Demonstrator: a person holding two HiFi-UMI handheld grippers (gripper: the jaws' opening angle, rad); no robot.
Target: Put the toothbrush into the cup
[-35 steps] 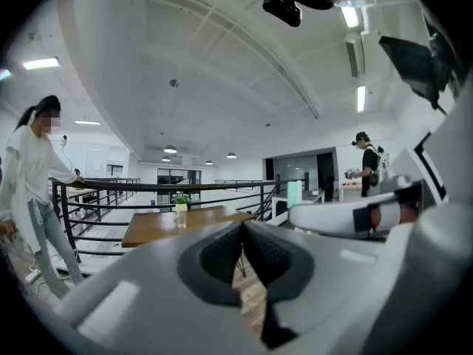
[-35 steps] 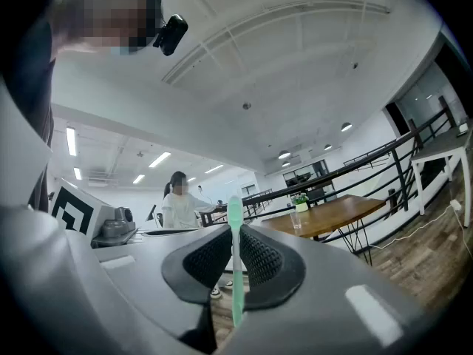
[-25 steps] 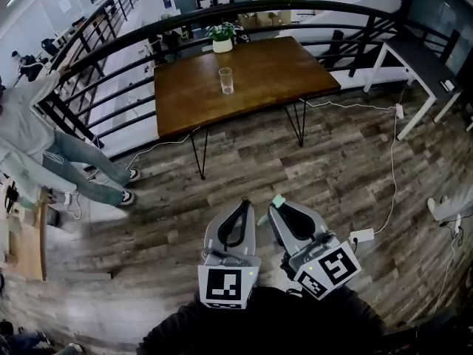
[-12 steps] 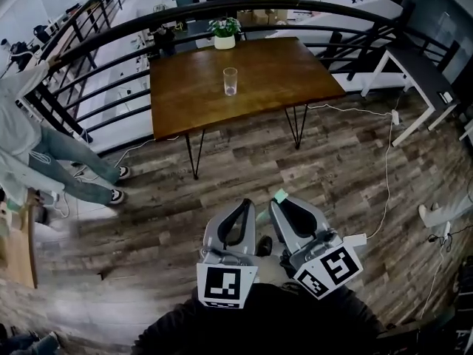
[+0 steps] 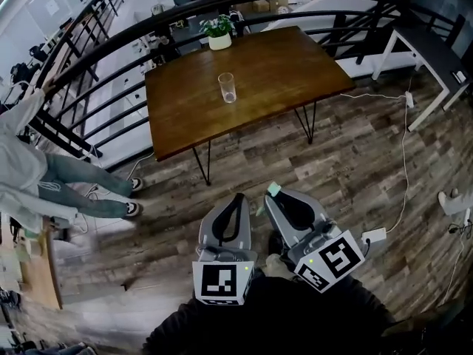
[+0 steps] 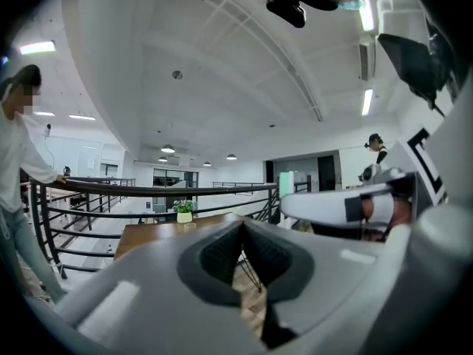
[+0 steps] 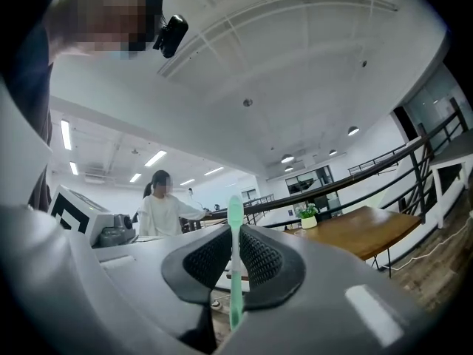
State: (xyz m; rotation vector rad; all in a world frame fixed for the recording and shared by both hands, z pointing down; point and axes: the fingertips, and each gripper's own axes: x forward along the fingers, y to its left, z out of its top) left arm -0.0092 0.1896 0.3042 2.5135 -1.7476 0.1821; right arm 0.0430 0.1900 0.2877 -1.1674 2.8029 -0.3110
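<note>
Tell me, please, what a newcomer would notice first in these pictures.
The mint-green toothbrush clamped between the jaws of the right gripper catches the eye first. Next comes the clear glass cup, standing near the middle of the wooden table ahead. The left gripper is shut on nothing, and a person stands at the far left of the head view.

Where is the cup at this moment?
In the head view, the cup stands near the middle of the wooden table, with the potted plant behind it.
</note>
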